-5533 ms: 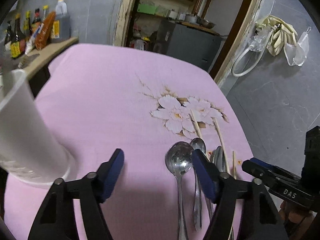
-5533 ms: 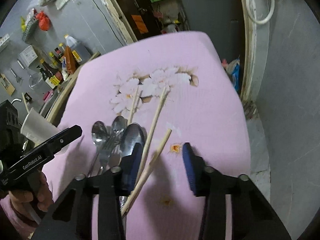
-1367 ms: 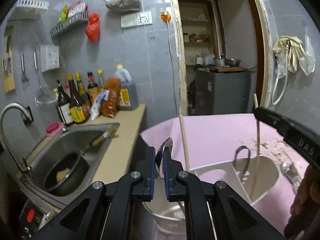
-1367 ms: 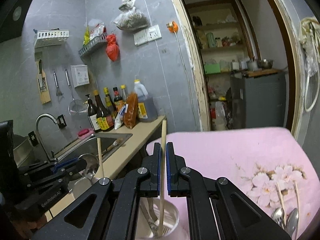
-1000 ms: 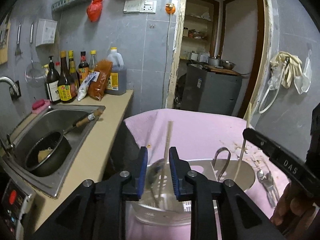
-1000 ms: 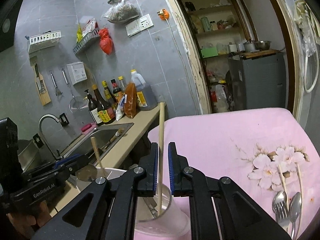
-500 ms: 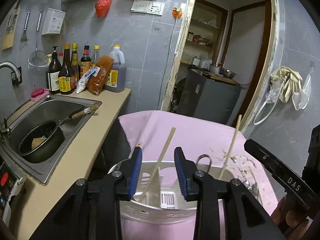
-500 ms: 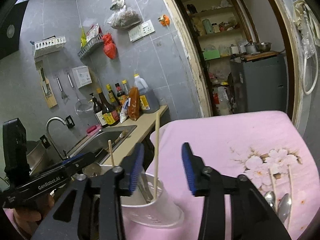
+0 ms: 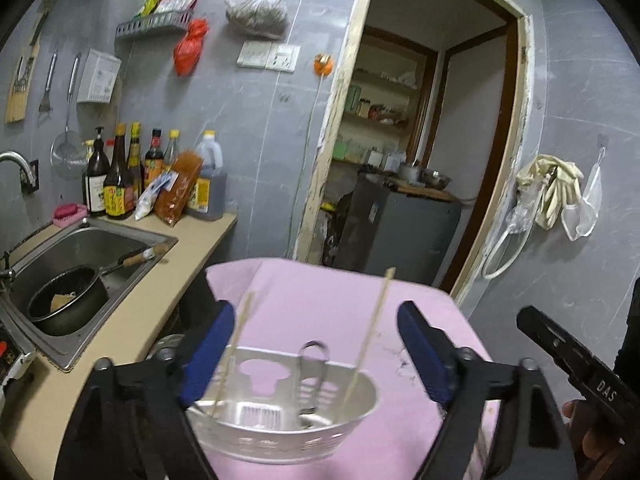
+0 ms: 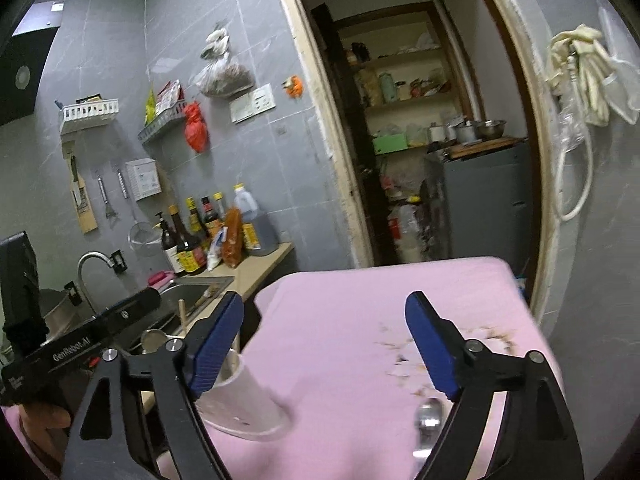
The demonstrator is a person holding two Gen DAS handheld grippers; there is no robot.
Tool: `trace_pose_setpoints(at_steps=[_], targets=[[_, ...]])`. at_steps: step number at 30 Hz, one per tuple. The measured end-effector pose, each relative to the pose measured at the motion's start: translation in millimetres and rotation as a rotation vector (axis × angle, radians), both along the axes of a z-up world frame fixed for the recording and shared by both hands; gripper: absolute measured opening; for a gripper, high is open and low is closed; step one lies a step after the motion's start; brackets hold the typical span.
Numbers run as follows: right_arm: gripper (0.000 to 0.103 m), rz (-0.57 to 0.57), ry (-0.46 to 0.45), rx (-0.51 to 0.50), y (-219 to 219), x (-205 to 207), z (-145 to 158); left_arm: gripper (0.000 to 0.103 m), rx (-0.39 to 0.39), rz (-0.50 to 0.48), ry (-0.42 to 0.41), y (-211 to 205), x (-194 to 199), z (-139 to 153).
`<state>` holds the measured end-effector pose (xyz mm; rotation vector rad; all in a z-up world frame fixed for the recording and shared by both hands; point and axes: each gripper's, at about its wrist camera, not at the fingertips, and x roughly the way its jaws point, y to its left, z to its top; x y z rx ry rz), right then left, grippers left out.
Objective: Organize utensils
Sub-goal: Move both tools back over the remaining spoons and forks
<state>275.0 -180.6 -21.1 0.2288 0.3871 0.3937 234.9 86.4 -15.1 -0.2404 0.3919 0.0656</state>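
The left gripper (image 9: 316, 348) is hovering over the white utensil holder (image 9: 280, 428) on the pink tablecloth (image 9: 332, 300), jaws spread wide and empty. Two chopsticks (image 9: 370, 334) are leaning inside it. The right gripper (image 10: 324, 344) is gaping equally wide, gripping nothing, above a spoon (image 10: 428, 420).

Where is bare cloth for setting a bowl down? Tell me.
Bare pink tablecloth lies between the white utensil holder and the spoon, reaching the table's far edge. Crowded: inside the holder, where chopsticks stand.
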Motion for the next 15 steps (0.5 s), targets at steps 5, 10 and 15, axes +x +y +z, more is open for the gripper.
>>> trace_pose_setpoints(at_steps=[5, 10, 15], targets=[[0.091, -0.048, -0.031, -0.04, -37, -13, 4, 0.096, 0.038, -0.004, -0.046, -35, -5, 5], [0.1, -0.093, -0.052, -0.083, -70, -23, 5, 0.098, 0.073, -0.022, -0.062, -70, -8, 4], [0.1, -0.118, -0.05, -0.107, -99, -27, 4, 0.098, 0.079, -0.048, -0.055, -104, -10, -2]])
